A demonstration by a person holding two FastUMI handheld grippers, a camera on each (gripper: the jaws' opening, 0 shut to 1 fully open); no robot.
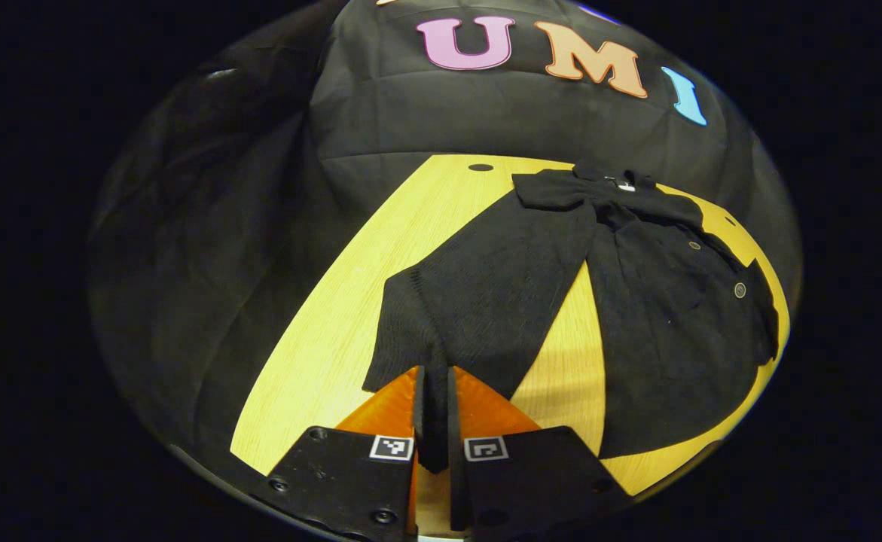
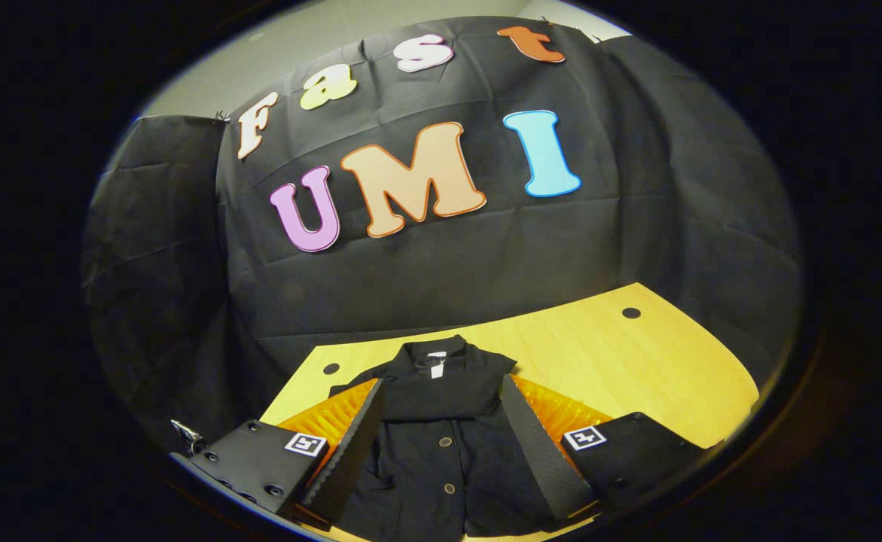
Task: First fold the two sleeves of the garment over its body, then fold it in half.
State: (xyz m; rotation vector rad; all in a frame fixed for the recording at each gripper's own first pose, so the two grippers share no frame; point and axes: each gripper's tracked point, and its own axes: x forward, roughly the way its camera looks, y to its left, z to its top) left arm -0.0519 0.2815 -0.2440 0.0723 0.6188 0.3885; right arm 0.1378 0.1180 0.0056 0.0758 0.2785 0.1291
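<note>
Left gripper point(image 1: 431, 410) is pinched nearly closed on the sleeve point(image 1: 478, 301) cuff, near the table's point(image 1: 320, 361) front edge. Sleeve runs out sideways from the garment point(image 1: 674, 331), which lies flat toward the right edge, collar to the back. Right gripper point(image 2: 441, 444) hangs wide open over the body, holding nothing. I'd lift low and carry the cuff across onto the buttons, keeping the fabric taut. Wood table, black cloth wall point(image 2: 425, 278) behind.
</note>
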